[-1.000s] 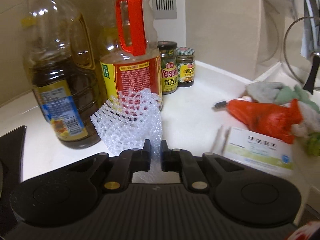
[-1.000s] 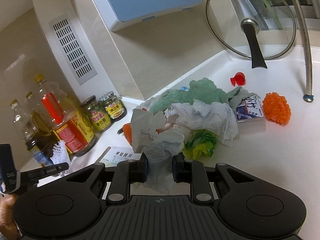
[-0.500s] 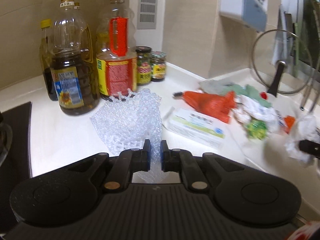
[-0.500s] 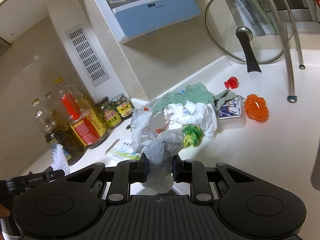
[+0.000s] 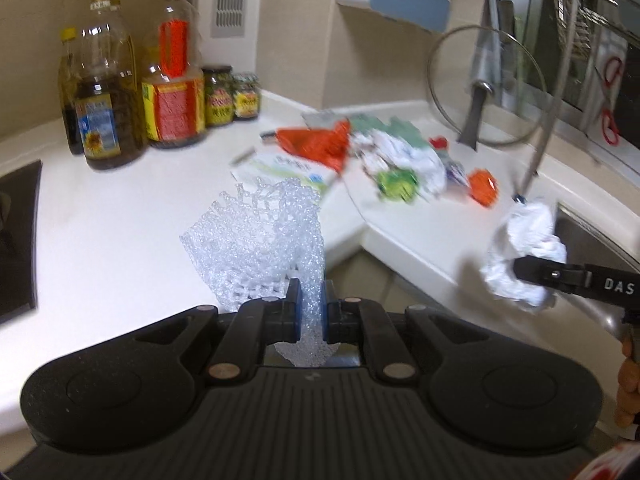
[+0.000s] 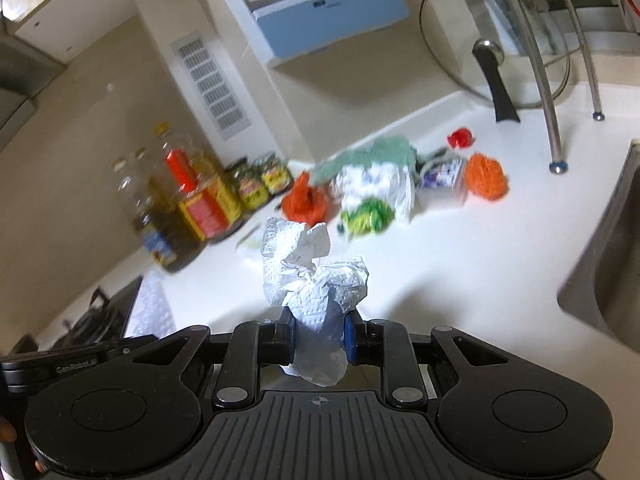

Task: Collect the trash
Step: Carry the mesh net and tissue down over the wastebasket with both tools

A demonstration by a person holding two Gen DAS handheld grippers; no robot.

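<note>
My left gripper (image 5: 311,300) is shut on a white foam fruit net (image 5: 260,248), held in the air above the counter's inner corner. My right gripper (image 6: 319,326) is shut on a crumpled white paper towel (image 6: 312,272); the left wrist view shows that same paper towel (image 5: 524,248) at the right, near the sink. On the white counter (image 6: 460,272) behind both lies a pile of trash: an orange bag (image 5: 316,144), a white-green box (image 5: 288,170), white crumpled paper (image 6: 376,184), a green wrapper (image 6: 366,214), an orange net (image 6: 486,176) and a small red piece (image 6: 460,138).
Oil bottles (image 5: 108,96) and two jars (image 5: 230,96) stand against the back wall at the left. A glass lid (image 6: 492,40) leans at the back right beside a metal rack. A steel sink (image 6: 612,260) lies at the right, a dark hob (image 5: 18,236) at the left.
Both grippers have pulled back from the trash pile and bottles, each still carrying its piece. The pile and the bottles now look smaller and farther off.
</note>
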